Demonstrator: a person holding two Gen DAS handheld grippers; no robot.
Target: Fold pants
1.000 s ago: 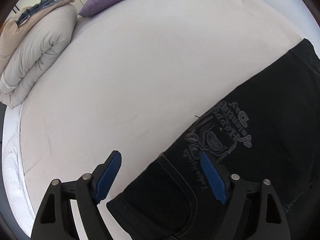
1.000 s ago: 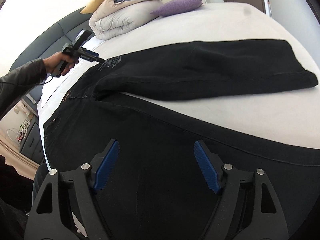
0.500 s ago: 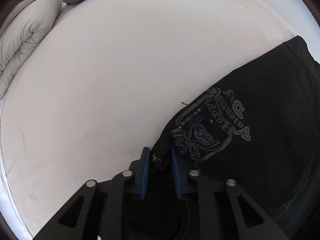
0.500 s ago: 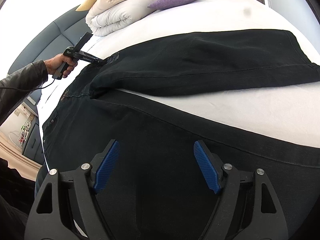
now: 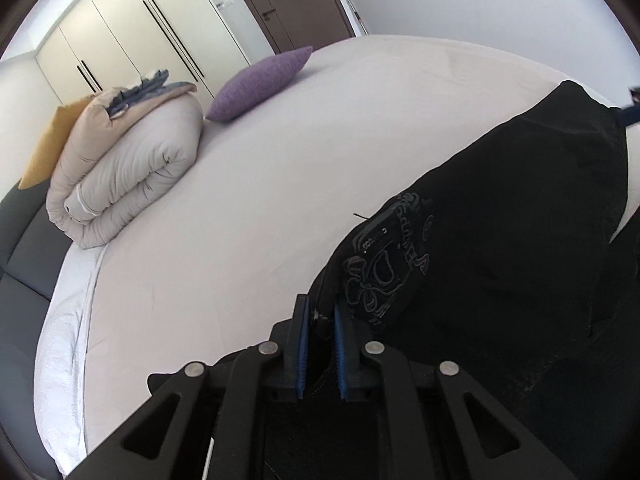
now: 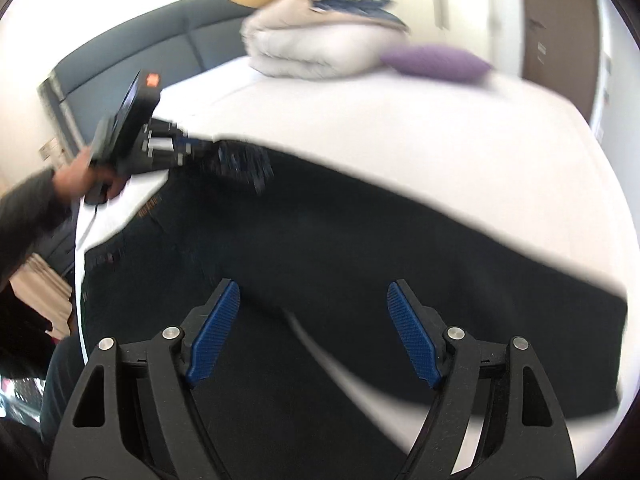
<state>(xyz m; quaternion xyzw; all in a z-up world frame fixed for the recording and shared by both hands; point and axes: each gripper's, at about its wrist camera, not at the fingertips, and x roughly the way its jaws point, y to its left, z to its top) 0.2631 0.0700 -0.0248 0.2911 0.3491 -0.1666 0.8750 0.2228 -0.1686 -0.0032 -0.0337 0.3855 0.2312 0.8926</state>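
Black pants [image 5: 500, 260] with a pale printed emblem lie spread over the white bed [image 5: 248, 248]. My left gripper [image 5: 320, 312] pinches their edge beside the emblem; its jaws are still closing, the fabric is pressed between the blue pads, and that part is lifted off the sheet. The blurred right wrist view shows the pants [image 6: 360, 248] running across the bed, with a hand [image 6: 80, 176] holding the left gripper [image 6: 208, 148] at their far-left edge. My right gripper [image 6: 314, 292] hovers open above the near pant leg, nothing between its fingers.
A rolled beige duvet [image 5: 128, 168] and a purple pillow [image 5: 260, 80] sit at the head of the bed, against a grey headboard [image 6: 132, 60]. White wardrobe doors [image 5: 120, 32] and a brown door [image 5: 288, 0] stand beyond. Bare sheet lies left of the pants.
The left gripper went from wide open to closed on the pants' edge, then lifted it. The right gripper rose and rolled over the pants, staying open; its view is now blurred.
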